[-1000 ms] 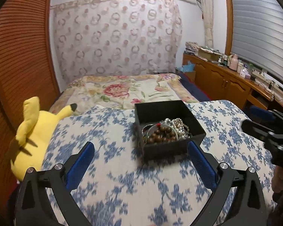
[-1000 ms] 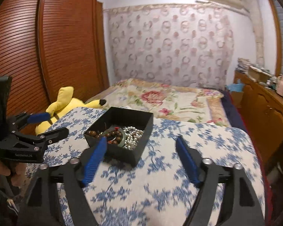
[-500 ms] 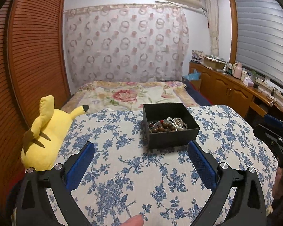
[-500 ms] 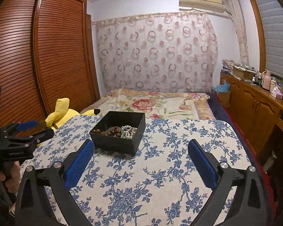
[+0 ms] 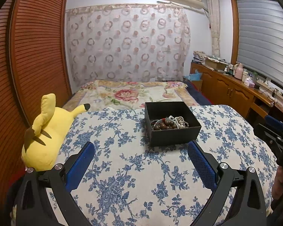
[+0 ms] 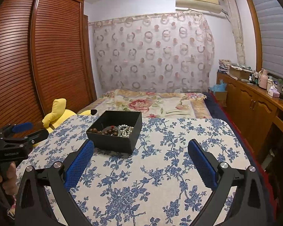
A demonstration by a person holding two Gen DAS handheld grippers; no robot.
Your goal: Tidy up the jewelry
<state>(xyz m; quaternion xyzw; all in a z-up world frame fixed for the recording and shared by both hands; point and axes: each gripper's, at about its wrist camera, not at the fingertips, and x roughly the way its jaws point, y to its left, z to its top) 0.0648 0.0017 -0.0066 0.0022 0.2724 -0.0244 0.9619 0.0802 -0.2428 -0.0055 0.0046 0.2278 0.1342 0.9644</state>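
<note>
Both grippers drawn back from the open jewelry box, fingers spread and empty.

Left gripper (image 5: pixel 140 151) and right gripper (image 6: pixel 140 149) each stand with blue-padded fingers wide apart, nothing between them; the square black open-topped box (image 5: pixel 174 135) rests on the blue-flowered white cloth (image 5: pixel 133 171), ahead of the left gripper toward its right finger, and ahead of the right gripper toward its left finger; inside lie brown wooden beads (image 5: pixel 163 126) and a pearl strand (image 5: pixel 181 121); compared with a second ago the box appears smaller and farther off in both views, and the right gripper's fingers stand wider.
</note>
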